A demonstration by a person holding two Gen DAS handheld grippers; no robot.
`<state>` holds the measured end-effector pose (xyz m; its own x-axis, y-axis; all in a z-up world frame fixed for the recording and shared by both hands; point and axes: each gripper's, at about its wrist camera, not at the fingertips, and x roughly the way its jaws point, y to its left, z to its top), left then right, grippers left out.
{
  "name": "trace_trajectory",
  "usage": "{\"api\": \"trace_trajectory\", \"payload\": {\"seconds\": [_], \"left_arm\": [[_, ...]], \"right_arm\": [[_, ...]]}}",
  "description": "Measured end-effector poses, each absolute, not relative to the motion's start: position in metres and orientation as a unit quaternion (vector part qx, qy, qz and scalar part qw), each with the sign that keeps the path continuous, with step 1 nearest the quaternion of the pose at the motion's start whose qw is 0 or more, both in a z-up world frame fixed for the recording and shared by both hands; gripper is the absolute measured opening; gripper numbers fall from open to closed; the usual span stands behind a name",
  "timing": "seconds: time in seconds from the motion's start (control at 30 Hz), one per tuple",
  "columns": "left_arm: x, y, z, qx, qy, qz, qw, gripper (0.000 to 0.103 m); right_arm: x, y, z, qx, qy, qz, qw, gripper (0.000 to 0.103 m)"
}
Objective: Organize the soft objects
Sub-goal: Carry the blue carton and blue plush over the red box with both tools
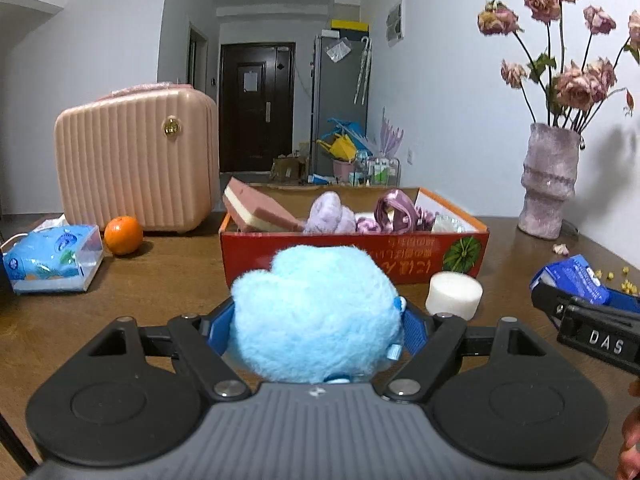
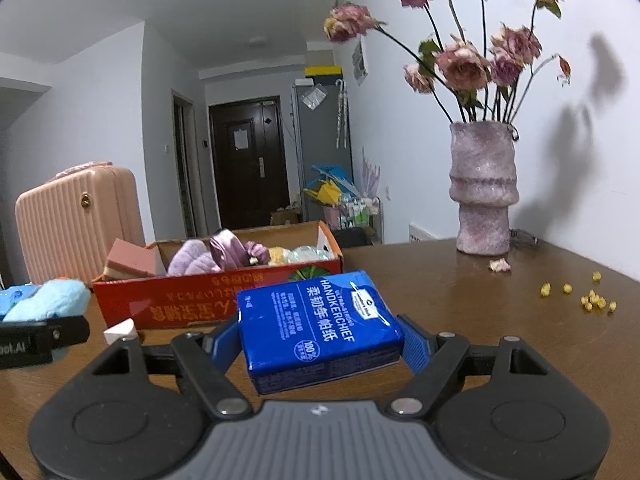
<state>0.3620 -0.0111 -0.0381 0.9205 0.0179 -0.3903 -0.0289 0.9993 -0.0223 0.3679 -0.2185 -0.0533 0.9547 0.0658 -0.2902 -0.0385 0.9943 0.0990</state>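
Brown wood table (image 1: 168, 276) against a white wall, a hallway with a dark door beyond. Near the middle sits a red box (image 1: 352, 258) already holding a pink sponge (image 1: 256, 210), a lilac plush (image 1: 330, 214) and a satin scrunchie (image 1: 394, 208).

Left gripper (image 1: 316, 320) is clamped on a fluffy blue plush (image 1: 316, 316), its blue pads pressed into the fur on both sides, held clear of the table just short of the box's near wall. Right gripper (image 2: 320, 338) has its jaws closed on a blue tissue pack (image 2: 316, 324), also lifted, near the box's right end.

Both items look to be mid-carry. I'd say the next move calls for bringing each over the near wall, finding free space among what is already inside, then letting go. A white foam cylinder (image 1: 454, 294) lies on the table by the box's near right corner, still to be gathered.

The pack reads "HANDKERCHIEF" and "100%", with Chinese characters. The box's lettering is upside down and I can't read it. "DAS" shows on the right gripper's side.
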Motion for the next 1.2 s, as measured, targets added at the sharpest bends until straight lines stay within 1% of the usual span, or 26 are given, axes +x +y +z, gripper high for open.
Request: {"api": "trace_trajectory", "payload": {"seconds": [0.33,0.7,0.9,1.2], "left_arm": [[0.375,-0.006,-0.017,-0.024,0.164,0.031,0.986,0.080],[0.412,0.000,0.005,-0.032,0.121,0.055,0.991,0.080],[0.433,-0.001,0.010,-0.034,0.108,0.063,0.992,0.080],[0.464,0.001,0.009,-0.047,0.115,0.068,0.990,0.080]], "right_arm": [[0.389,-0.201,-0.041,0.036,0.105,0.039,0.993,0.079],[0.431,-0.187,-0.033,0.030,0.069,0.043,0.996,0.079],[0.453,-0.185,-0.029,0.032,0.060,0.045,0.997,0.079],[0.486,-0.181,-0.024,0.037,0.054,0.045,0.997,0.079]]}}
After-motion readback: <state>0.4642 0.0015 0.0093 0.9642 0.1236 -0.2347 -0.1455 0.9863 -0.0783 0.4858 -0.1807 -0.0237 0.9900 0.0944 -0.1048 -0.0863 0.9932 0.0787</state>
